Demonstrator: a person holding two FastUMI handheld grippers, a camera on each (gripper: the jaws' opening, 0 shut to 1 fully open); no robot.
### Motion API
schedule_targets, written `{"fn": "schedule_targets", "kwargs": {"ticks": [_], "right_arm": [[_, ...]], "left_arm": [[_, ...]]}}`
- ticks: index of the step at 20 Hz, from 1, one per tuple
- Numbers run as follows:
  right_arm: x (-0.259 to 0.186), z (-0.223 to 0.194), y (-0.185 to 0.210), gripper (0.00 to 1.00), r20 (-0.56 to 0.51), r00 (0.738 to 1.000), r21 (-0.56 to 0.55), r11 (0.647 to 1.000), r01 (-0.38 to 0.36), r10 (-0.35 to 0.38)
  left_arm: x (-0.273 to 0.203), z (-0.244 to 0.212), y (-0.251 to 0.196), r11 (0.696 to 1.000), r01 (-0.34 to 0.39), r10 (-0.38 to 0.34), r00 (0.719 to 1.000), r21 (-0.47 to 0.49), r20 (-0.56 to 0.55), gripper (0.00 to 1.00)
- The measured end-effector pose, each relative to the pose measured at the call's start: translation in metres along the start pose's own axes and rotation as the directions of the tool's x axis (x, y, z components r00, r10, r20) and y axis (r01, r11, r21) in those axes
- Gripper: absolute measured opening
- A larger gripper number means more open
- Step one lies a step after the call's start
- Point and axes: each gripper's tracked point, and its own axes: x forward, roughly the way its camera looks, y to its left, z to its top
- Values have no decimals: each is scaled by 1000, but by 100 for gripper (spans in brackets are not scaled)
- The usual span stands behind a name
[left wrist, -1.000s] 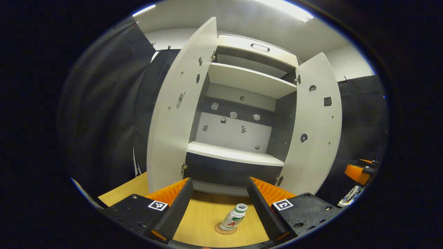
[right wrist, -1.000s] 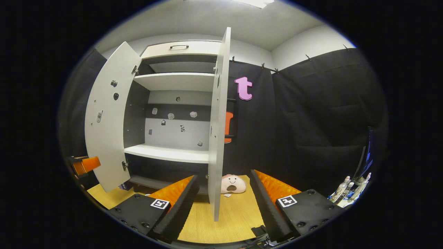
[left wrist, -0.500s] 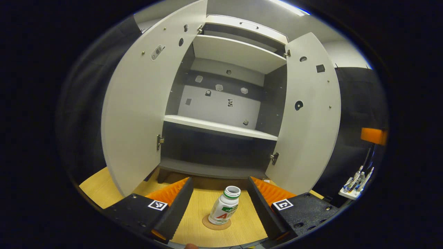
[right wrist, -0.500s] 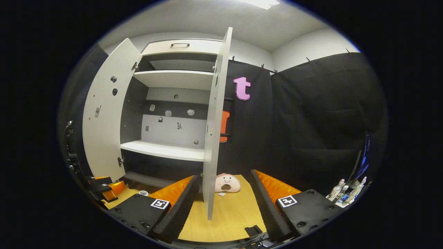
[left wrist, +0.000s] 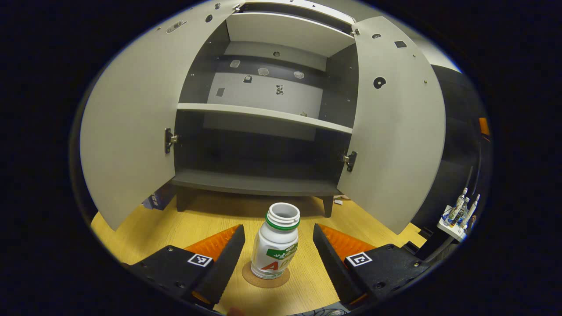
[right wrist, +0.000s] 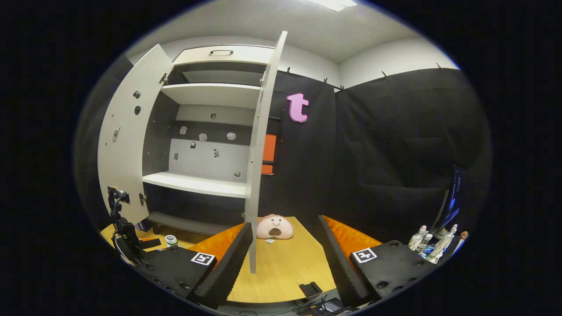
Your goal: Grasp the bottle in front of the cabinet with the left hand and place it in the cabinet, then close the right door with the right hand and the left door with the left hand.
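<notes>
**Desk:** Where is the bottle point(left wrist: 276, 248) in the left gripper view?

**Photographer:** It stands upright and uncapped on a round coaster point(left wrist: 265, 279) on the wooden table point(left wrist: 206, 221), in front of the open cabinet point(left wrist: 259, 182). The left gripper point(left wrist: 279, 243) has its fingers spread wide, one on each side of the bottle, neither touching it. It holds nothing.

**Desk:** And the cabinet?

**Photographer:** Both doors are swung open. The left door point(left wrist: 131, 127) and the right door point(left wrist: 393, 127) flank the dark bottom compartment and a pale shelf point(left wrist: 263, 115) above it.

**Desk:** What about the right gripper view?

**Photographer:** The right gripper point(right wrist: 283, 254) is also wide open and empty, held above the table. The edge of the right door point(right wrist: 259, 153) hangs just ahead of its fingers, closer to the one on the left of the view; contact cannot be told. A pink plush toy point(right wrist: 274, 227) lies on the table beyond. At the lower left of that view the bottle's rim point(right wrist: 171, 239) peeks out beside the left gripper's dark body point(right wrist: 127, 235).
</notes>
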Motion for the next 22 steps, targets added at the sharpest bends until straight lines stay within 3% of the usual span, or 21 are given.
{"fn": "schedule_targets", "kwargs": {"ticks": [8,9,10,12,16,22], "right_arm": [[0,-6,-26,98,-30,997,-12,998,69,-69],[1,-6,-28,98,-31,997,-15,997,71,-71],[0,-6,-29,98,-29,997,-14,997,74,-75],[2,-5,-33,98,-26,997,-4,997,79,-79],[10,-8,-35,98,-32,997,20,997,76,-76],[28,-11,-24,93,-38,999,56,998,28,-26]], "left_arm": [[34,-53,6,999,-35,34,991,-9,-130,93],[35,-51,8,999,-41,39,991,-8,-127,92],[37,-51,7,999,-37,34,991,-14,-131,81],[35,-49,6,999,-27,22,989,-30,-145,77],[29,-22,10,998,-44,38,989,-42,-140,74],[14,67,27,995,-83,79,994,-55,-80,74]]}}
